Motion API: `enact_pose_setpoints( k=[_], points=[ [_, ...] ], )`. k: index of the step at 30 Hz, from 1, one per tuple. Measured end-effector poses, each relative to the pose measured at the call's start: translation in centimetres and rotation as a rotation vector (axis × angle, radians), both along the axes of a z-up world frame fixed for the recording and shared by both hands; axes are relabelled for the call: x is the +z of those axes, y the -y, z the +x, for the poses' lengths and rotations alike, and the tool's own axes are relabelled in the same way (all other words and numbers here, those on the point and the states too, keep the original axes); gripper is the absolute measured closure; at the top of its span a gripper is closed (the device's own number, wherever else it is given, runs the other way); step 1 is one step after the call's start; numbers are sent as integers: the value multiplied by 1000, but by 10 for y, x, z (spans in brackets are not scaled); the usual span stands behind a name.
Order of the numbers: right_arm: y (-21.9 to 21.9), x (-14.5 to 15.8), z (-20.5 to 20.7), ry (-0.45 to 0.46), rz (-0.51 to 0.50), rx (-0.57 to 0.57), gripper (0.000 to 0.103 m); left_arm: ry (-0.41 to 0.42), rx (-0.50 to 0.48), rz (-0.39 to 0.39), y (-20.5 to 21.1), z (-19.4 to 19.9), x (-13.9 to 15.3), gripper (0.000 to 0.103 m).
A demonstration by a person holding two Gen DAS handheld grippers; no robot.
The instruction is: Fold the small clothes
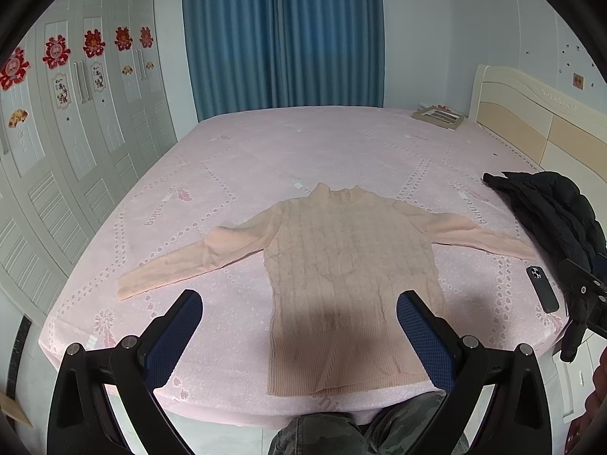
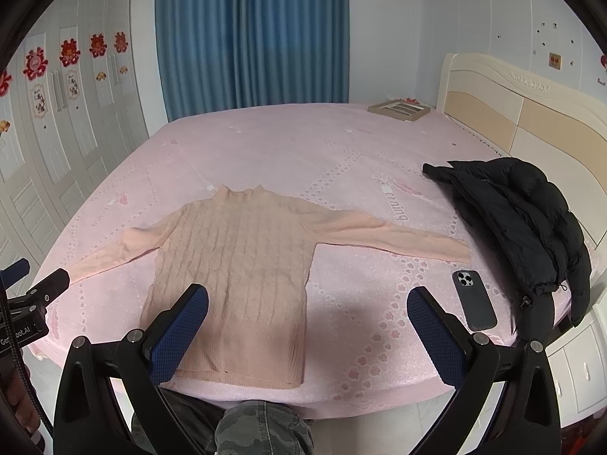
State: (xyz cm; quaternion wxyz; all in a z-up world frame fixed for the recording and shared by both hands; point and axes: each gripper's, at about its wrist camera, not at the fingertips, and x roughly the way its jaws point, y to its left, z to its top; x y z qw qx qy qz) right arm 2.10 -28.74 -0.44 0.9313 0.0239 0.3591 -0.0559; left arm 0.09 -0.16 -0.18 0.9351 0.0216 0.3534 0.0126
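Your left gripper [image 1: 299, 326] and right gripper [image 2: 307, 322] both hang released, jaws wide, above the near edge of the bed [image 1: 265, 144]. The pink sweater [image 1: 341, 265] lies flat there, sleeves spread. Start by pinching one cuff low and folding it across the body, clear of the phone [image 2: 474, 299] and black jacket [image 2: 523, 220]. The sweater's underside stays hidden.

Blue curtains [image 1: 280, 34], white wardrobe [image 1: 68, 121], seemingly cream headboard [image 2: 523, 113].
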Motion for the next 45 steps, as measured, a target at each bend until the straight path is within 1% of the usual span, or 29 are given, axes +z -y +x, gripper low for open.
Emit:
enact_pose_setpoints(
  k=[13,27,33,37,40,42,45],
  points=[
    [-1,1,2,9,7,3,1,15,0,-3,1,1,1,0],
    [-7,-7,19,7,14,17,1,25,-11,-16,-3,10,1,0],
    [-10,-17,31,3,21,18,1,25,-14,-66,-12,22,-6,0],
    [-10,-32,42,-8,31,21,1,-28,3,-87,-21,40,-29,0],
    [-9,-49,53,-15,46,16,1,-72,35,-88,-33,55,-56,0],
    [-6,-63,62,-24,59,3,1,-92,56,-102,-45,65,-75,0],
    [-4,-85,79,-58,66,0,1,-127,93,-111,-65,80,-105,0]
  ],
)
